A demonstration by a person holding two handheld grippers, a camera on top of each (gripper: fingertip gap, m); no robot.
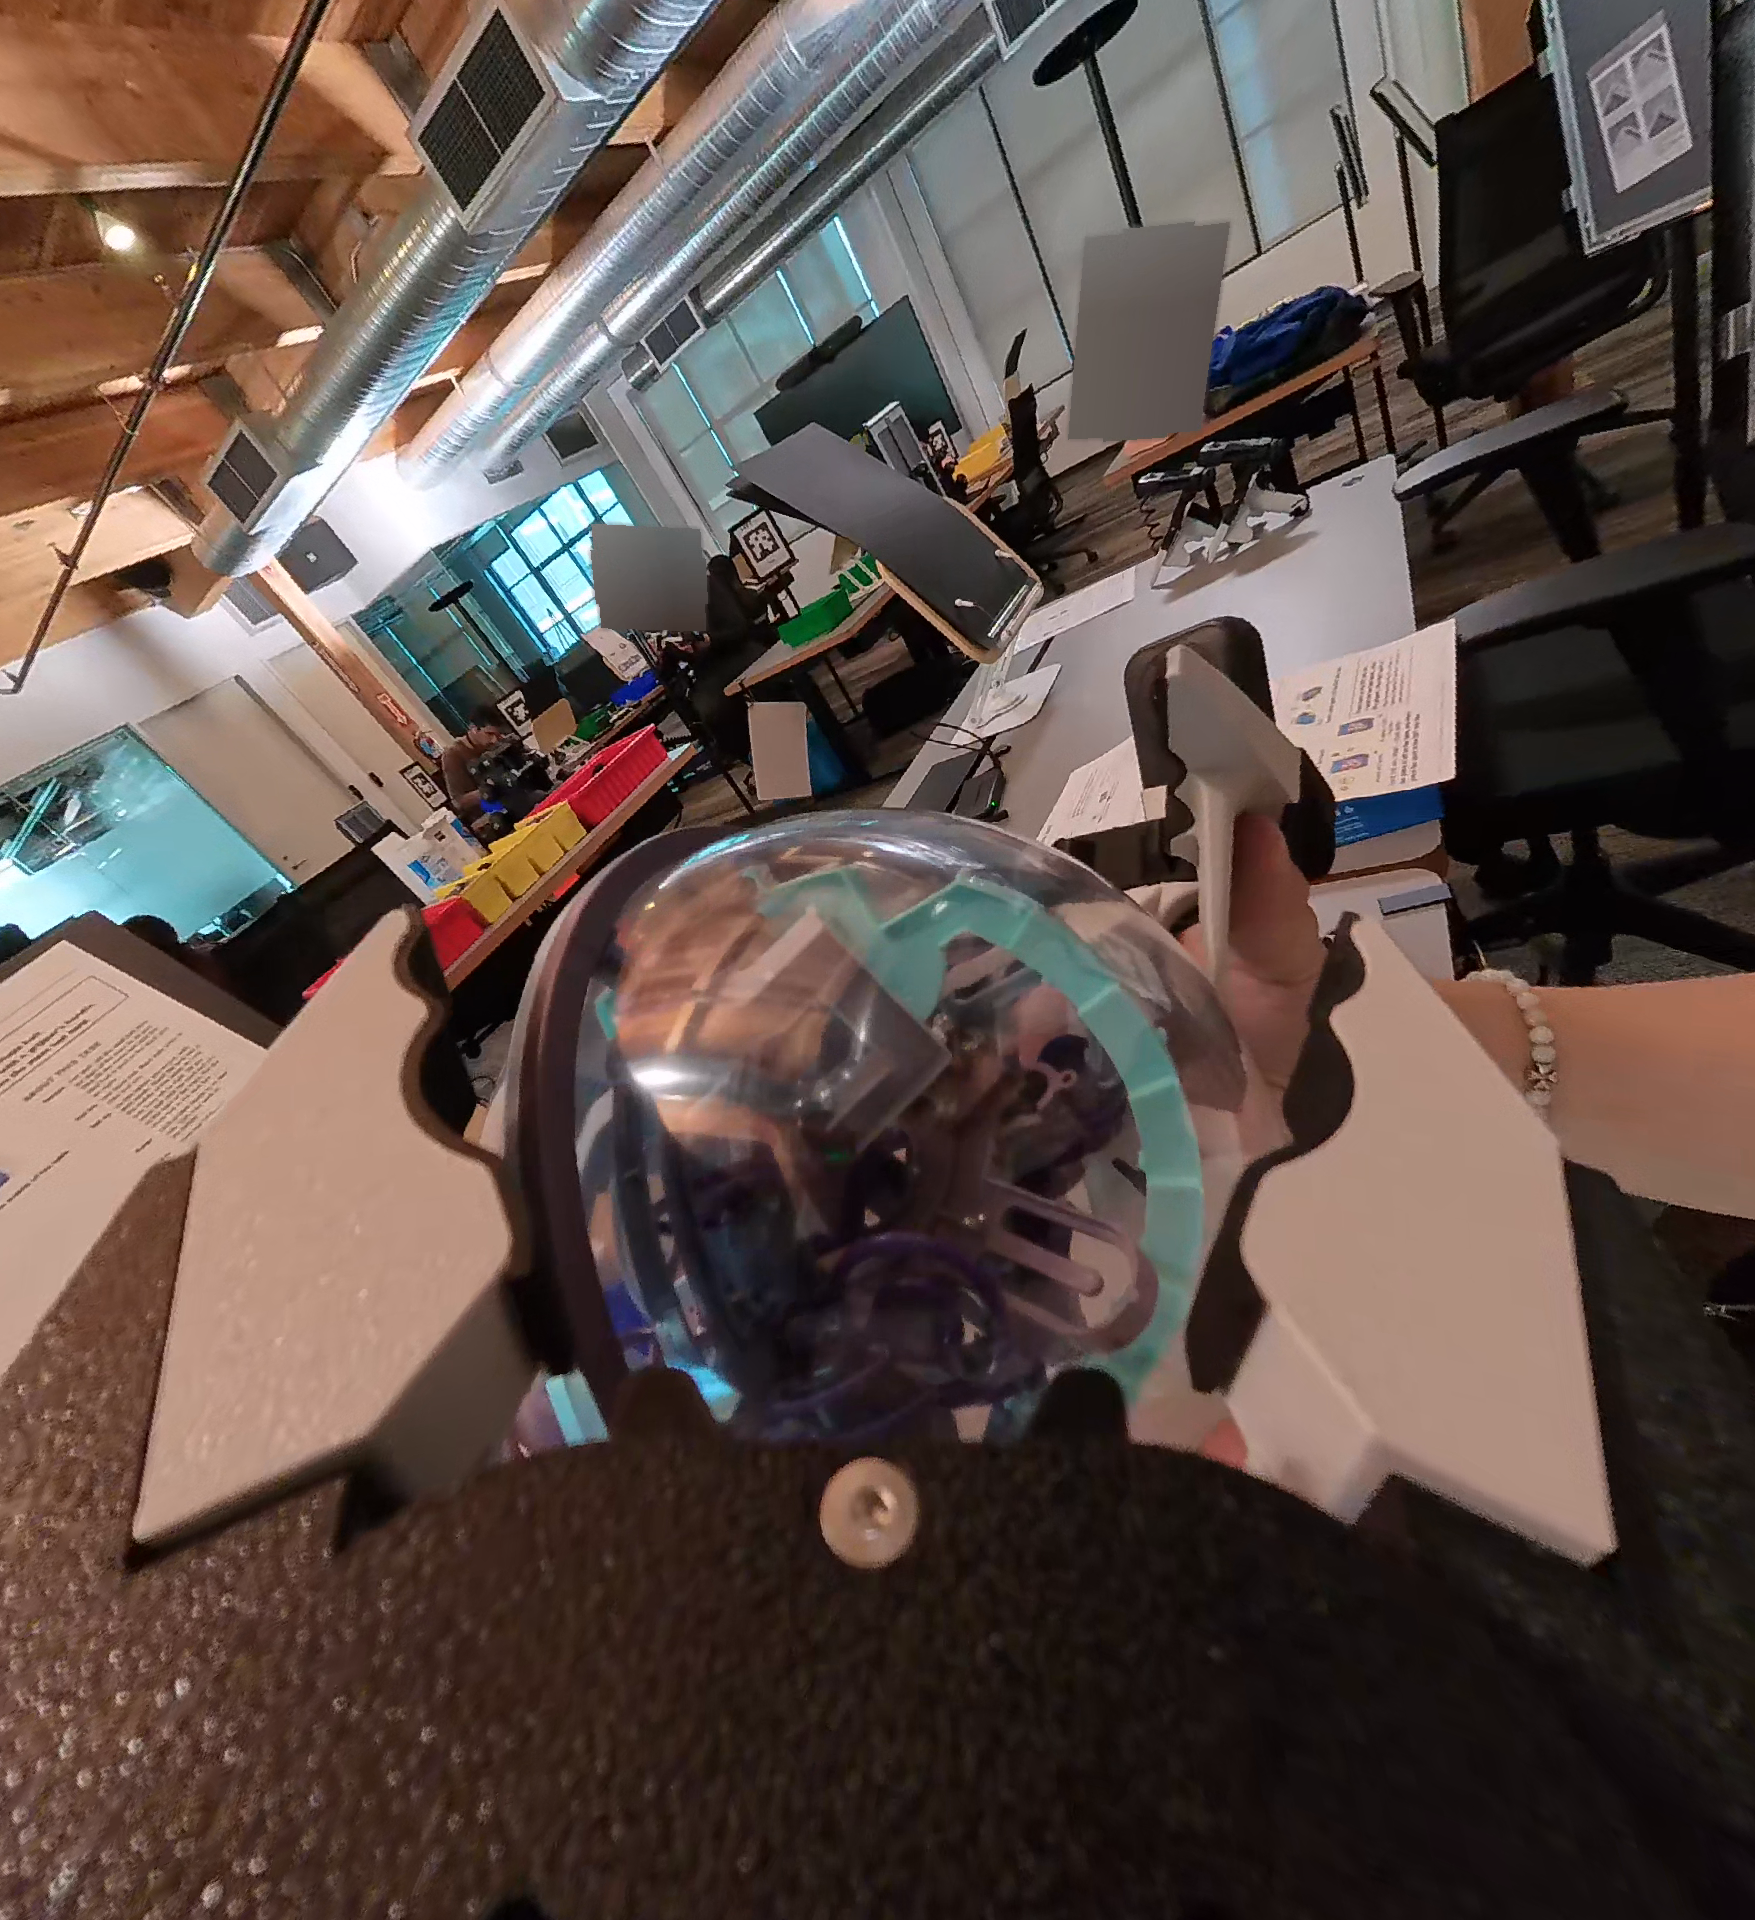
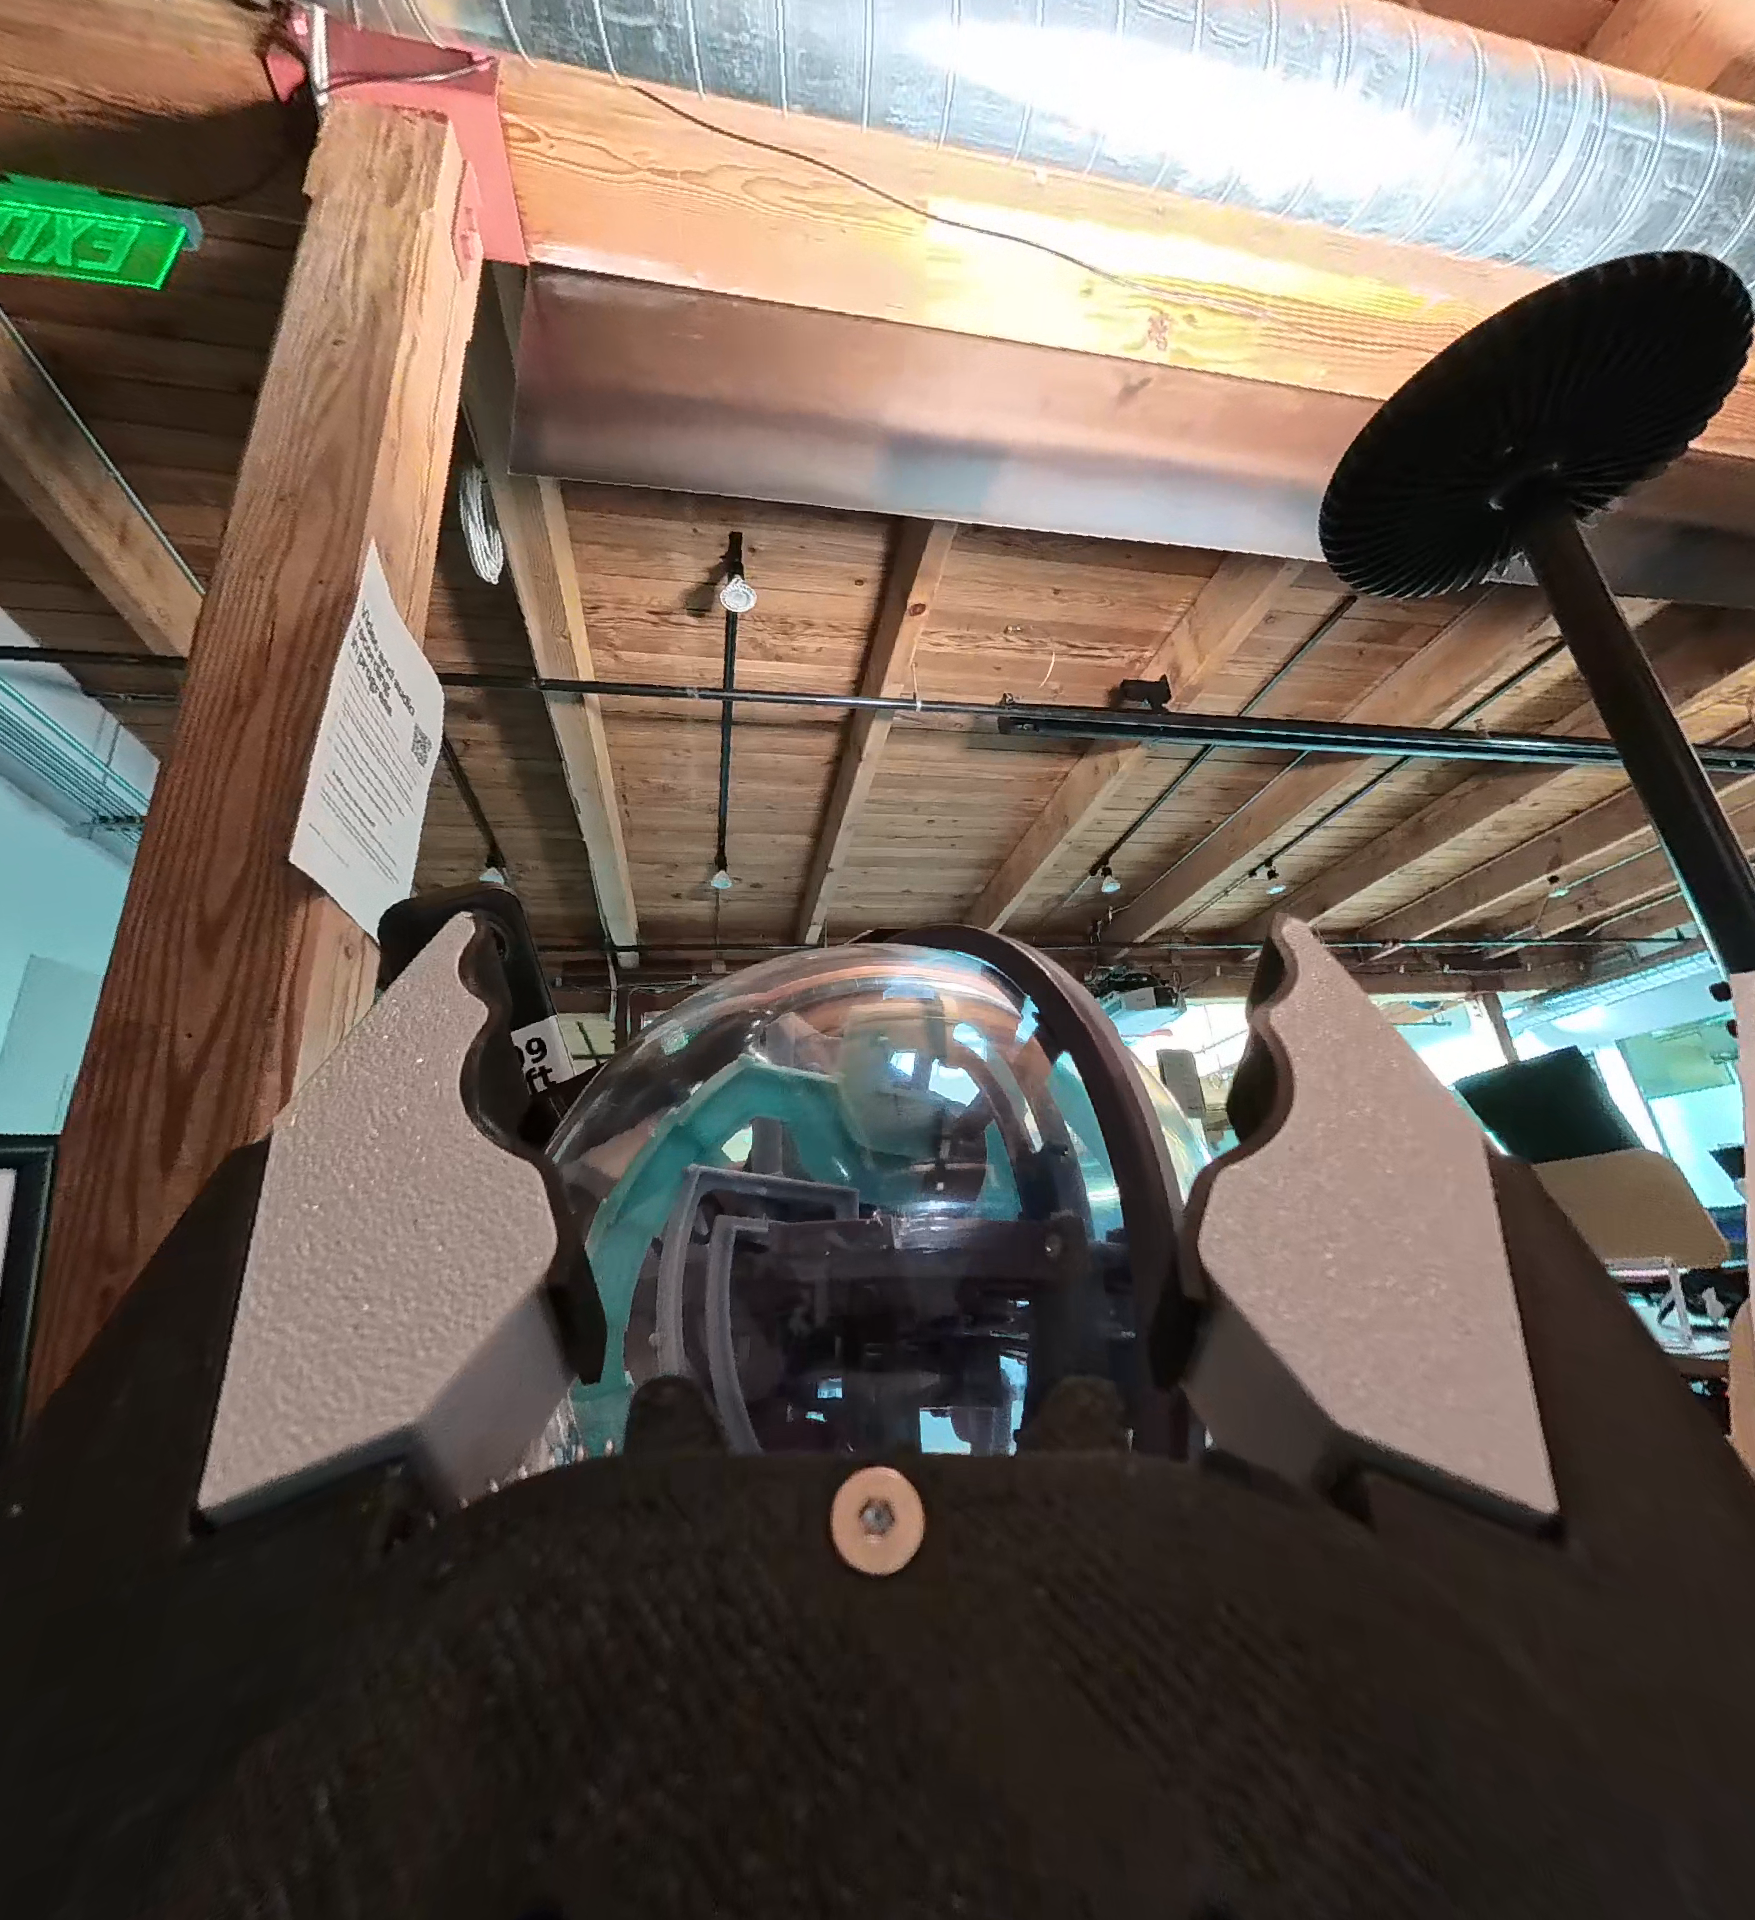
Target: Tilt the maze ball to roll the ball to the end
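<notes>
Both grippers are clamping the clear maze ball [image 1: 852,1122] up in the air, left gripper [image 1: 873,1132] and right gripper [image 2: 878,1164] each pinching opposite sides to steer tilt; small ball inside hidden.

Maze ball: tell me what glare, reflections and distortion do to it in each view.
Left wrist view: the maze ball mirrors ceiling and windows, hiding the small ball; fisheye bends ducts. Right wrist view: bright window reflections on its dome, dark interior; duct glare overexposed.
</notes>
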